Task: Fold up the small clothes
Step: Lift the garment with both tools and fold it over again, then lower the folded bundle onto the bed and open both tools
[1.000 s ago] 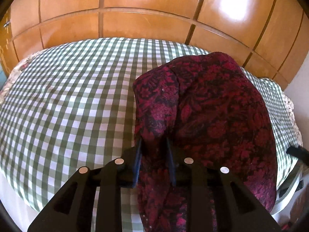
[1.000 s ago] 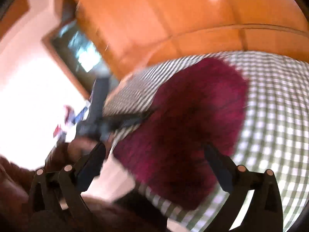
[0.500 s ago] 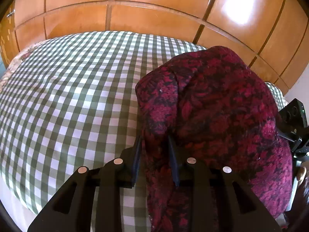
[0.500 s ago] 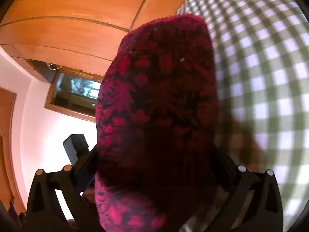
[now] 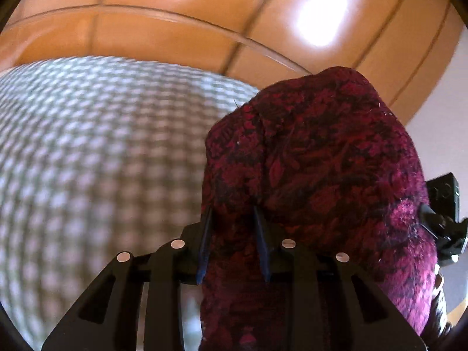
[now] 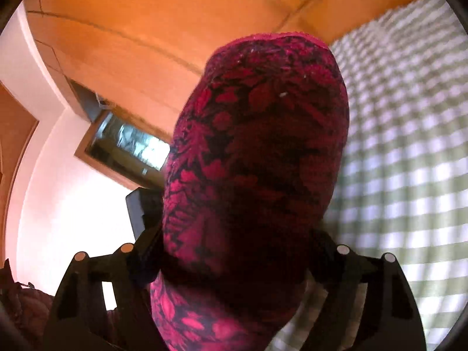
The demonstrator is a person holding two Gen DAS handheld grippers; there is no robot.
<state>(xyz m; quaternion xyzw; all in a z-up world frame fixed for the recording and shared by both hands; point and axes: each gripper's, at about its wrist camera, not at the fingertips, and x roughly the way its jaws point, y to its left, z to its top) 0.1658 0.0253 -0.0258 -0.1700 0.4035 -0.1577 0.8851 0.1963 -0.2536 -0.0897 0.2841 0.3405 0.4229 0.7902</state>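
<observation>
A dark red floral garment (image 5: pixel 321 161) hangs lifted above the green-and-white checked bed (image 5: pixel 102 146). My left gripper (image 5: pixel 232 239) is shut on one of its edges, with cloth bunched between the blue pads. In the right wrist view the same garment (image 6: pixel 257 161) drapes over my right gripper (image 6: pixel 234 251) and hides the fingertips. The jaws look closed in on the cloth, which fills the gap between them. The right gripper's body shows at the right edge of the left wrist view (image 5: pixel 444 213).
Wooden wardrobe panels (image 5: pixel 204 14) stand behind the bed. A white wall and a framed window (image 6: pixel 125 146) are to the left in the right wrist view. The checked bedcover (image 6: pixel 409 146) spreads to the right. Dark cloth (image 6: pixel 23 307) lies at bottom left.
The right gripper swung in under the garment and took hold of it. Both grippers have lifted the cloth higher off the bed; the left view has tilted up and blurred.
</observation>
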